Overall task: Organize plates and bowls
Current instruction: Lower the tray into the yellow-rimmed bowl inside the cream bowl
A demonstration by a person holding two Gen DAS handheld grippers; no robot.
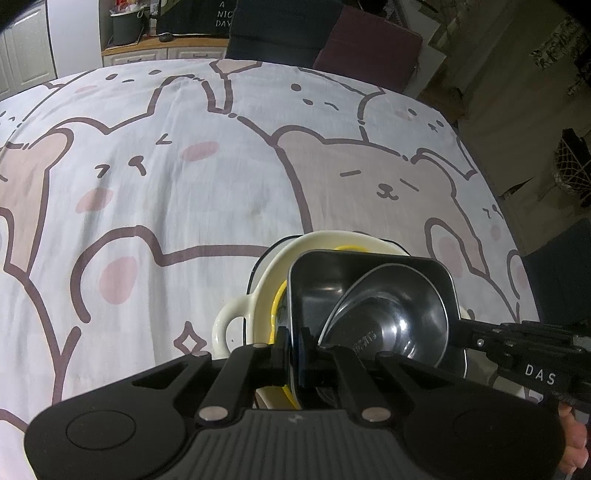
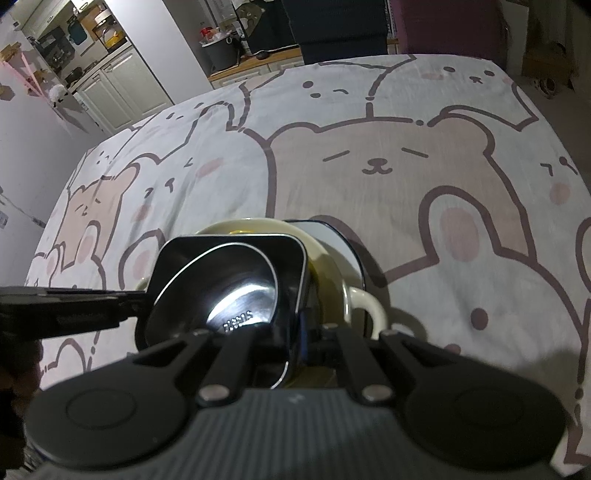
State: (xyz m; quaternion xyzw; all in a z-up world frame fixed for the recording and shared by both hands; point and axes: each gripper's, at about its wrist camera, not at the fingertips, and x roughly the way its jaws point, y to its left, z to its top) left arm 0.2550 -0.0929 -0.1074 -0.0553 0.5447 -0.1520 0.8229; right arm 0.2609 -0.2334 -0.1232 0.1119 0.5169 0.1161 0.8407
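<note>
A stack of dishes stands on the table near me. A black square dish [image 1: 332,273] [image 2: 184,254] holds a shiny steel bowl [image 1: 391,317] [image 2: 236,284]. Under it lie a yellow dish [image 1: 277,299], a cream two-handled bowl [image 1: 236,317] [image 2: 365,302] and a white dark-rimmed plate [image 2: 332,236]. My left gripper [image 1: 295,350] is shut on the left rim of the black dish. My right gripper [image 2: 299,350] is shut on its right rim and shows at the right of the left wrist view [image 1: 469,332].
A tablecloth [image 1: 184,184] [image 2: 406,184] printed with bears and rabbits covers the table. Its far edge [image 1: 258,62] faces dark and maroon chairs [image 1: 369,40]. A kitchen counter with a grey bucket [image 1: 127,26] stands beyond.
</note>
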